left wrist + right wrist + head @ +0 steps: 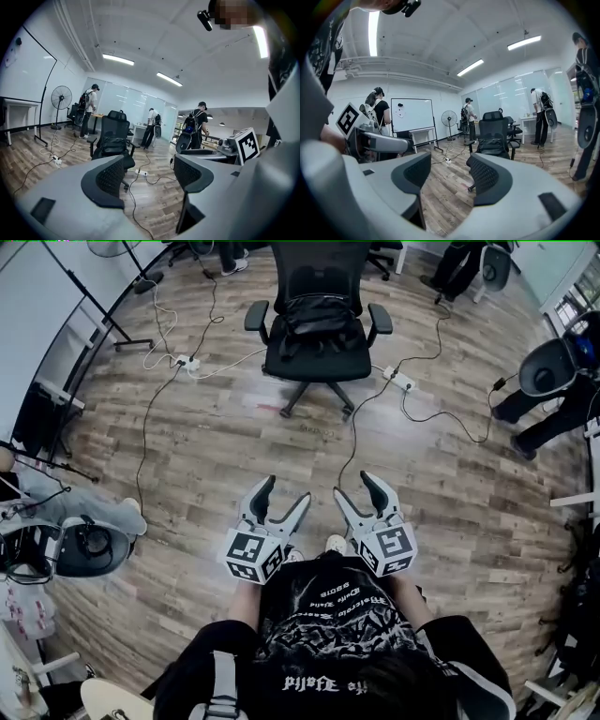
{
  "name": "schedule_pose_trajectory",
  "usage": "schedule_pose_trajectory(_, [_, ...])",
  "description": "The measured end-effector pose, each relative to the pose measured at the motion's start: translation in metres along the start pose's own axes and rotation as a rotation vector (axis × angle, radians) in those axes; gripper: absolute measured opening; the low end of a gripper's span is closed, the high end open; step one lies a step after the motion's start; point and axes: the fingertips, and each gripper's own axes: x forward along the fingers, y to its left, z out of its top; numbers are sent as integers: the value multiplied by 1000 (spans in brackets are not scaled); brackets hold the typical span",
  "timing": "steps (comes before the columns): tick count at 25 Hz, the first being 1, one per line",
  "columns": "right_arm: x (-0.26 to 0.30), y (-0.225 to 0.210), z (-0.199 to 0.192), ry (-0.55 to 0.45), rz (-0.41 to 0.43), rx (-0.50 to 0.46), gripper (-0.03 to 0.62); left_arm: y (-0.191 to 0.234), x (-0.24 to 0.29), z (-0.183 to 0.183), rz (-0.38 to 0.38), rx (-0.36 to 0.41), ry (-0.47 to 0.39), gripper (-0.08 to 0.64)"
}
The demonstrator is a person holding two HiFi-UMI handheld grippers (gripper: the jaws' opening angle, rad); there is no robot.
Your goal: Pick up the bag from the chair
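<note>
A black bag (319, 317) leans against the backrest on the seat of a black office chair (317, 357) at the far middle of the room. The bag (111, 141) and chair (110, 136) show left of centre in the left gripper view, and the bag (491, 146) on the chair (496, 131) sits right of centre in the right gripper view. My left gripper (282, 501) is open and empty, held low in front of me, well short of the chair. My right gripper (358, 494) is beside it, also open and empty.
Cables and power strips (401, 381) trail across the wooden floor (206, 456) around the chair. A whiteboard stand (103, 310) stands at the far left, a fan (61, 99) beyond. Several people stand at the room's far side and right. Another chair (80, 549) sits at my left.
</note>
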Motion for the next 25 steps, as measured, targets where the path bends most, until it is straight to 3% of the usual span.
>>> schedule_pose_trajectory(10, [-10,-46,-7,13,66,-18,276,-25,35,-5,93,21,20,341])
schedule_pose_trajectory(16, [-15,-73,-10,26,88,-23,276,-40,58,-9,102,4,25,341])
schedule_pose_trajectory(25, [15,-102,-20,24,56,22,276,-35,96,5,4,14,-23,341])
